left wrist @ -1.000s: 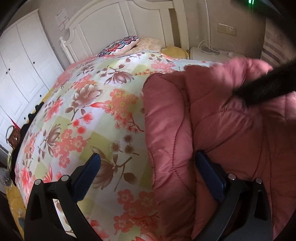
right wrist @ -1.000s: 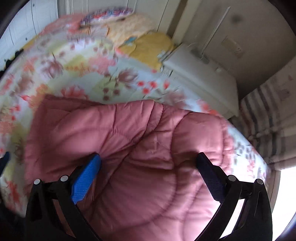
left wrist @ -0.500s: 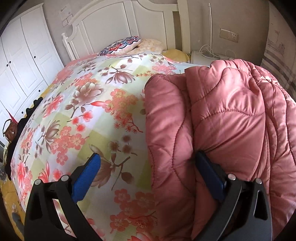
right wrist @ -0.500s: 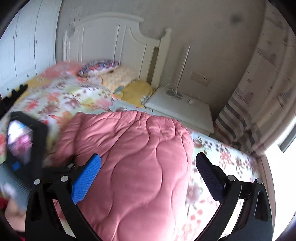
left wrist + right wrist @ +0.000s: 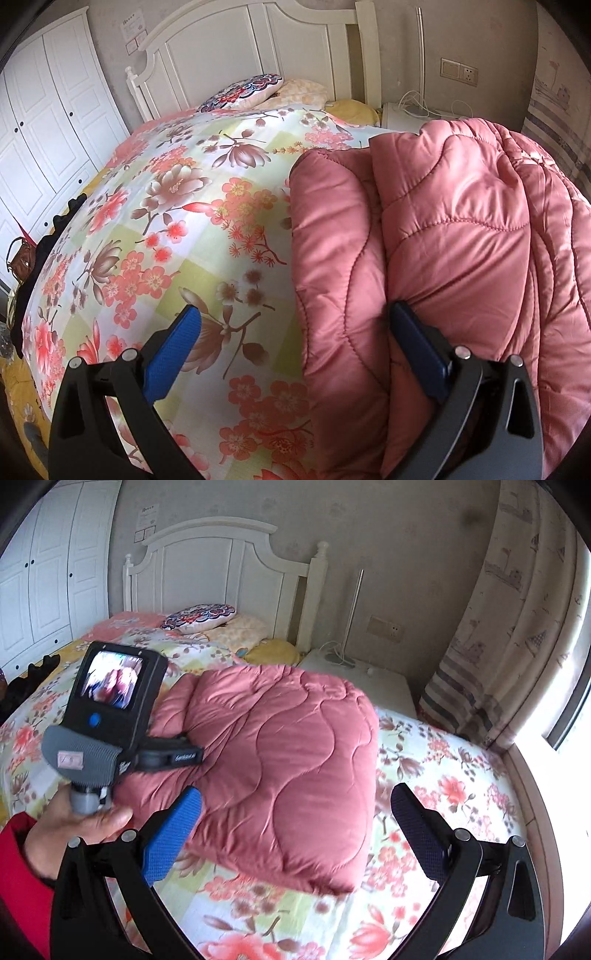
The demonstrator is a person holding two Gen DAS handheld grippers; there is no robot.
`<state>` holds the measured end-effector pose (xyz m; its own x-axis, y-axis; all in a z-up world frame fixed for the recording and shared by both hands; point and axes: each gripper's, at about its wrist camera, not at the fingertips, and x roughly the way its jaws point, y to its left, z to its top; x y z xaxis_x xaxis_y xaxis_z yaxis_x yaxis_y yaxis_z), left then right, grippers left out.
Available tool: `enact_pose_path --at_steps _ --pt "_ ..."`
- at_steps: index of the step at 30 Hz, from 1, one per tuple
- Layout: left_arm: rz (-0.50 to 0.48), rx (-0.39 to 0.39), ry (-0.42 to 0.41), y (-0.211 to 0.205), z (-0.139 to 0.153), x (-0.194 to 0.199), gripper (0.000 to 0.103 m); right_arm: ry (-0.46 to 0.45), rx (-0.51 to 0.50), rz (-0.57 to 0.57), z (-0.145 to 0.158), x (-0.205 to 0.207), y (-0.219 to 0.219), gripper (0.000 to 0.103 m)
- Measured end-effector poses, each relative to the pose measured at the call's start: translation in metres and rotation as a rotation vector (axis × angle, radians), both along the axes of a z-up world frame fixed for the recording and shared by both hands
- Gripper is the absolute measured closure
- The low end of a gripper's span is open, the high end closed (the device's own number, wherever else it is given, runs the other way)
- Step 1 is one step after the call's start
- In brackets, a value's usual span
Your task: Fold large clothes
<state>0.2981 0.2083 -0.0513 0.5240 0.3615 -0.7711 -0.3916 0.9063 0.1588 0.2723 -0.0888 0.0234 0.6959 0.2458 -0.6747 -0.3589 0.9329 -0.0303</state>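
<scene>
Pink quilted coat [image 5: 280, 764] lies folded in a thick bundle on the floral bed [image 5: 147, 229]. Left gripper [image 5: 295, 332] sits low, spread wide, one finger [image 5: 413, 343] tucked under a fold. Right gripper [image 5: 295, 823], raised and gaping, has pulled back from the coat since a second ago, holding nothing.

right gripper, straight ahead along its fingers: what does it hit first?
Most likely the pink quilted coat. The right gripper is open and empty, and the folded coat on the floral bedspread fills the space ahead between its fingers. Depth is unclear; it could pass over the coat's near edge.
</scene>
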Motion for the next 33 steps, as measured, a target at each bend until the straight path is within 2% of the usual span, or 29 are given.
enact_pose_path --at_steps 6,10,14,17,22,24,26,27,30,33 --pt "-0.075 -0.048 0.007 0.002 -0.004 0.011 0.002 0.002 -0.027 0.0 -0.009 0.003 0.006 0.005" --pt "-0.092 -0.035 0.017 0.001 -0.003 0.015 0.002 -0.014 -0.062 -0.034 -0.007 0.026 0.013 0.005" --pt "-0.091 -0.054 -0.001 0.003 -0.003 0.013 0.002 -0.02 -0.063 -0.029 -0.004 0.039 0.018 0.005" --pt "-0.089 -0.055 -0.026 0.003 -0.002 0.009 0.002 -0.003 -0.015 -0.028 -0.006 0.043 0.017 0.005" --pt "-0.076 -0.074 -0.046 0.003 -0.003 0.006 0.002 0.105 0.074 -0.01 -0.025 0.062 0.018 0.005" --pt "-0.075 -0.083 -0.051 0.004 -0.003 0.005 0.002 0.128 0.039 -0.026 -0.035 0.068 0.02 0.005" --pt "-0.073 -0.087 -0.055 0.004 -0.003 0.005 0.002 0.166 -0.084 -0.045 -0.053 0.076 0.03 0.005" --pt "-0.073 -0.081 -0.058 0.003 -0.003 0.005 0.002 0.179 -0.1 -0.04 -0.063 0.08 0.033 0.005" --pt "-0.074 -0.058 -0.065 0.0 -0.004 0.004 0.002 0.17 -0.166 -0.047 -0.08 0.081 0.042 0.004" --pt "-0.068 -0.057 -0.071 -0.001 -0.004 0.002 0.002 0.16 -0.215 -0.047 -0.083 0.078 0.05 0.004"
